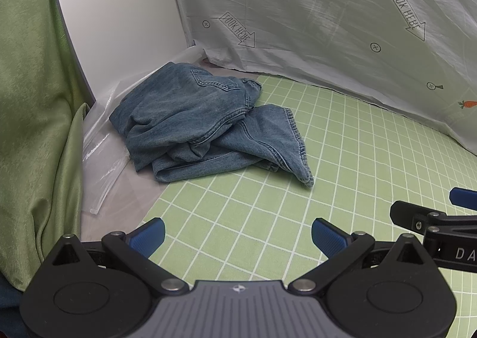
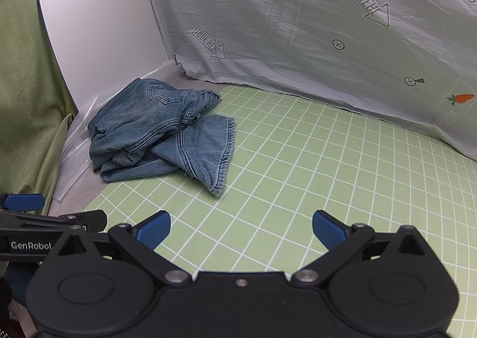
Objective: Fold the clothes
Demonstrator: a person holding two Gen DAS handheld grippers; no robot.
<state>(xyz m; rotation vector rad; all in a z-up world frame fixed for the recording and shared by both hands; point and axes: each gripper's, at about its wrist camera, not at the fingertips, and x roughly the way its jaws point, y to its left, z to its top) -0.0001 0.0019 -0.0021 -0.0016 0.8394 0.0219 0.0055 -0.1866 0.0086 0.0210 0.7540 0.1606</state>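
1. One garment is in play: a pair of blue jeans (image 1: 205, 123), crumpled in a loose heap at the far left of the green checked cloth (image 1: 342, 165) that covers the work surface. No box, basket or other container shows in either view, so the jeans lie directly on the surface.
2. Part of the heap rests on a clear plastic sheet (image 1: 104, 159) at the cloth's left edge, and one hemmed leg end (image 2: 223, 153) spreads out onto the checks toward the camera.
3. Behind the jeans stands a white panel (image 1: 119, 24), with a pale sheet printed with carrots and "LOOK HERE" arrows (image 2: 328, 39) hanging to its right and a green curtain (image 1: 26, 99) at far left.
4. Left gripper (image 1: 237, 236): blue-padded fingers spread wide, grasping nothing, hovering above the checked cloth. The jeans lie ahead of it and slightly to the left, well apart.
5. Right gripper (image 2: 241, 229): likewise released and empty, over bare cloth, with the jeans ahead and to its left, apart from the fingertips.
6. Both grippers sit side by side, each visible at the edge of the other's view.
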